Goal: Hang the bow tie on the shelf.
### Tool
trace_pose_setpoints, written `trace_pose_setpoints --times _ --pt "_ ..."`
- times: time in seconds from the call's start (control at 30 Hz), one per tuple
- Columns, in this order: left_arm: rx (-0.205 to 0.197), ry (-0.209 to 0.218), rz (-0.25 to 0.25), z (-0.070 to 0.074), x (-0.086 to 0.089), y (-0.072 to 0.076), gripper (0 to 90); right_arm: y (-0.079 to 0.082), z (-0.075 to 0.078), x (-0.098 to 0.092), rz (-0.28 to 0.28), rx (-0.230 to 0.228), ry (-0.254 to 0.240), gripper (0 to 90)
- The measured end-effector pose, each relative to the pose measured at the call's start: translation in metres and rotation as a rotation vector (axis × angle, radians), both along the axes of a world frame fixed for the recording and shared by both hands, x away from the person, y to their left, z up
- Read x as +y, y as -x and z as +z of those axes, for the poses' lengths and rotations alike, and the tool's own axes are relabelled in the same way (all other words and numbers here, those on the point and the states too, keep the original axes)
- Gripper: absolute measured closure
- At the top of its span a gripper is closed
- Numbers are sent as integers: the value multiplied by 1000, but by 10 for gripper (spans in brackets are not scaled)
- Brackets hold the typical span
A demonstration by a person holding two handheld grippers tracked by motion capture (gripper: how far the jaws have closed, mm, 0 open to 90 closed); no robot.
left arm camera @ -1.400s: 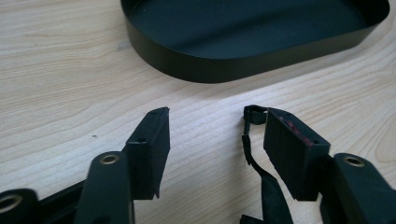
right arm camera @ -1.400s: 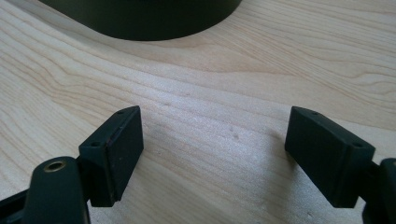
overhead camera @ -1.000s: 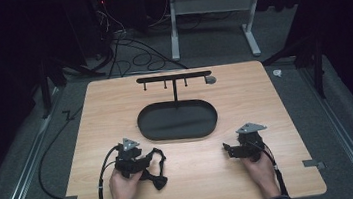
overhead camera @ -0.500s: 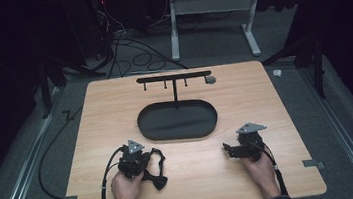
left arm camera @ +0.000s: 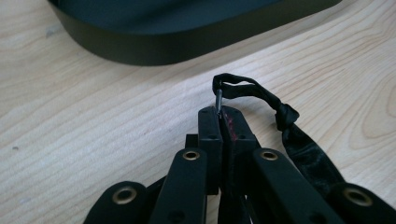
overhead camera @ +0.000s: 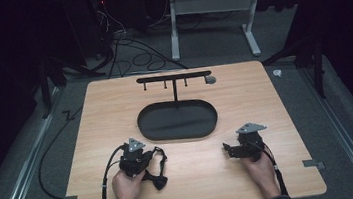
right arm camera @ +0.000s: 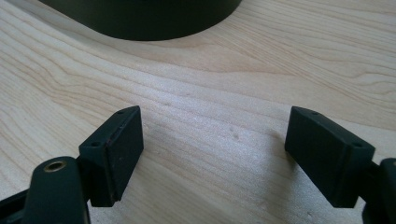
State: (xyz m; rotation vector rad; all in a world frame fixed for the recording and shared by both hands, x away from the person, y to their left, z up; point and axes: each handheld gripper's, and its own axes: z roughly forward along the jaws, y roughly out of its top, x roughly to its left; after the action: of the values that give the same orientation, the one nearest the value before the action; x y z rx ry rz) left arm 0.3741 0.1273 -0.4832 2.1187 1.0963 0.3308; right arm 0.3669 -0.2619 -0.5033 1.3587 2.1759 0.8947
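Note:
A black strap (left arm camera: 280,114) with a small metal ring (left arm camera: 218,99) at its end lies on the wooden table (overhead camera: 91,119), just short of the black oval tray (left arm camera: 140,42). My left gripper (left arm camera: 219,114) is shut on that ring, and the strap loops away to the right of the jaws. In the high view the left gripper (overhead camera: 151,158) sits at the front left, with the strap (overhead camera: 159,181) trailing toward the person. My right gripper (right arm camera: 212,140) rests open on bare wood with nothing between its jaws. It shows at the front right in the high view (overhead camera: 228,150).
The oval tray (overhead camera: 179,137) lies mid-table, and a black T-shaped rack (overhead camera: 173,76) with small hooks rises from its far side. A small grey round piece (overhead camera: 210,79) sits by the rack's right end. Cables run across the floor beyond the table.
The left gripper's jaws have come together on the strap's ring. Both hands have kept their places.

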Motion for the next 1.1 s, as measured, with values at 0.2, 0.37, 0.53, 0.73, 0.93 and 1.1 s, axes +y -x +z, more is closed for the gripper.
trace_pose_setpoints --times 0.2,0.37,0.53,0.73,0.93,1.1 --pt "-8 40 -7 7 1 3 873 0 0 0 0 0 0 207" --pt "-20 62 -17 16 0 4 873 0 0 0 0 0 0 207" --pt "-44 81 -34 27 -1 6 873 0 0 0 0 0 0 207" --pt "-62 98 -51 39 -3 6 873 0 0 0 1 0 -1 206" --pt "-96 122 -54 55 -3 5 873 0 0 0 1 0 -1 206" --pt "-114 124 -64 67 -6 -3 873 0 0 0 2 1 0 206"
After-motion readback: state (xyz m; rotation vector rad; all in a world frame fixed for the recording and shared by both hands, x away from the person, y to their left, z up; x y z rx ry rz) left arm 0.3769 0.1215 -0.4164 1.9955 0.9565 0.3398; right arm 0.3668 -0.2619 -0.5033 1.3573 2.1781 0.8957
